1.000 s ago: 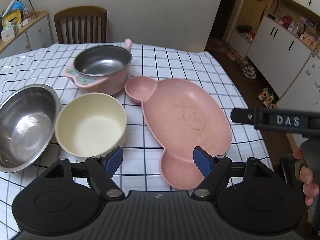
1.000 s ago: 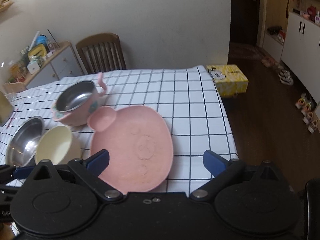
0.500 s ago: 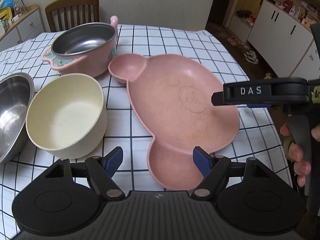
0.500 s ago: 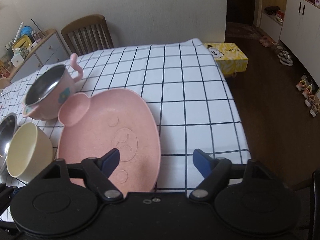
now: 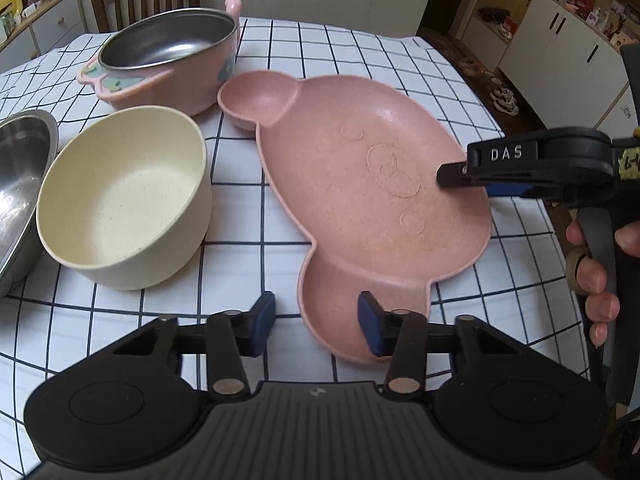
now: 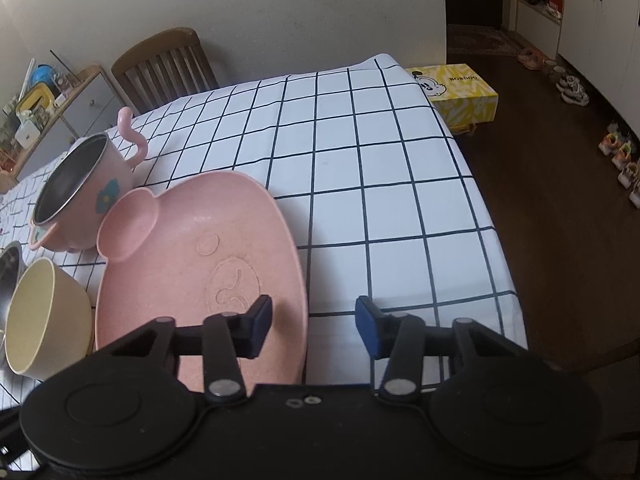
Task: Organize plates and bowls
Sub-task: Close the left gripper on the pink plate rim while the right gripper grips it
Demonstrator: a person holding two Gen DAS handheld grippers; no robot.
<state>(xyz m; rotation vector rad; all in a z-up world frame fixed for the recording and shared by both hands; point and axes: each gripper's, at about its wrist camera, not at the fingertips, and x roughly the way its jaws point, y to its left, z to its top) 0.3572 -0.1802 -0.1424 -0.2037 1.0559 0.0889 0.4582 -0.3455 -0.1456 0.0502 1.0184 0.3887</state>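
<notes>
A pink bear-shaped divided plate [image 5: 360, 184] lies on the checked tablecloth; it also shows in the right wrist view [image 6: 200, 272]. Left of it stand a cream bowl [image 5: 120, 196], a pink steel-lined bowl with a handle [image 5: 168, 56] and a steel bowl [image 5: 20, 184]. My left gripper [image 5: 316, 326] is open, its jaws straddling the plate's near small lobe. My right gripper [image 6: 314, 326] is open, its jaws straddling the plate's right rim; it also shows in the left wrist view [image 5: 468, 178].
The checked tablecloth [image 6: 380, 208] stretches to the right of the plate. A wooden chair [image 6: 168, 64] stands at the far side. A yellow box [image 6: 456, 92] sits on the floor beyond the table's right corner. A cabinet with clutter [image 6: 48, 108] stands far left.
Both grippers have moved forward and down toward the pink plate. The left now straddles its near lobe and the right has reached its right rim.
</notes>
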